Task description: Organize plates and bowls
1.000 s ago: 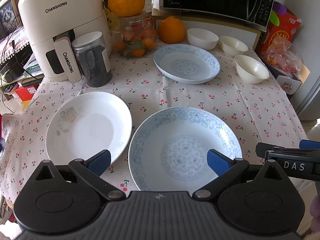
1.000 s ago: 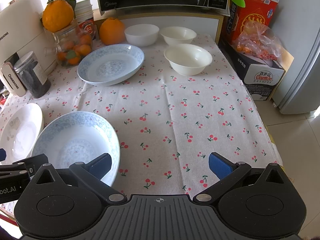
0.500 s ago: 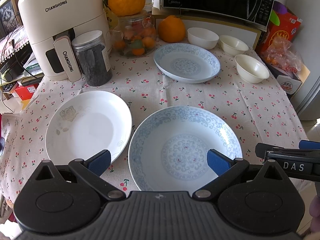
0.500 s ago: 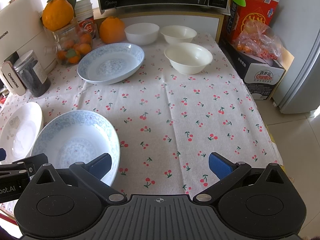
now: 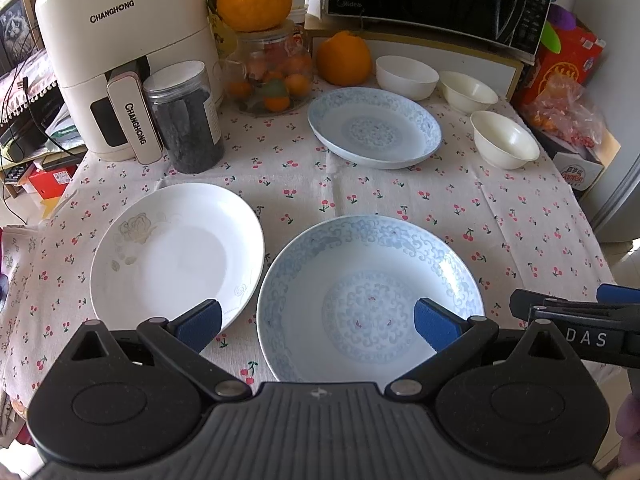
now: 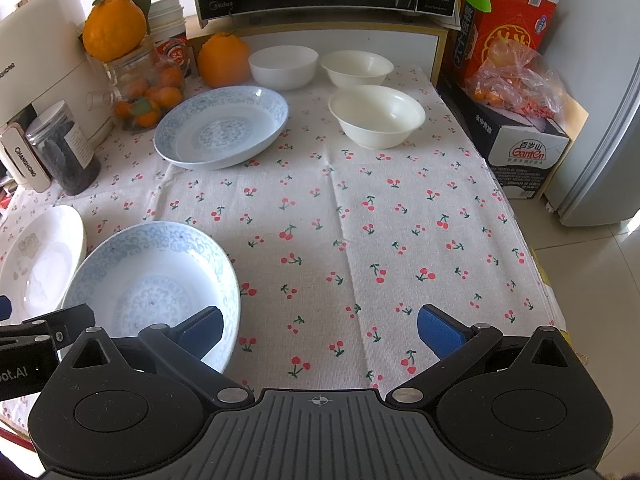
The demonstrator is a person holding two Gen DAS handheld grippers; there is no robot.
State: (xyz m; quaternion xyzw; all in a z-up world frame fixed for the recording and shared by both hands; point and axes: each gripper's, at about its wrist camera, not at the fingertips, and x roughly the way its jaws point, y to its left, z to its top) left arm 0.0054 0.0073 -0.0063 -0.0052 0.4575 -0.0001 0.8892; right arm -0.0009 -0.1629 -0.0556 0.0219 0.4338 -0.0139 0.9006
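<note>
On the table [image 6: 360, 220] — three plates, three bowls — both grippers' jaws apart.

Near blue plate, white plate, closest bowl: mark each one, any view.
Near blue plate [image 5: 368, 304], left wrist view, on its patterned centre.
White plate [image 5: 176, 256], left wrist view, on its bare centre.
Closest bowl [image 6: 376, 114], right wrist view, on its inner wall.
</note>
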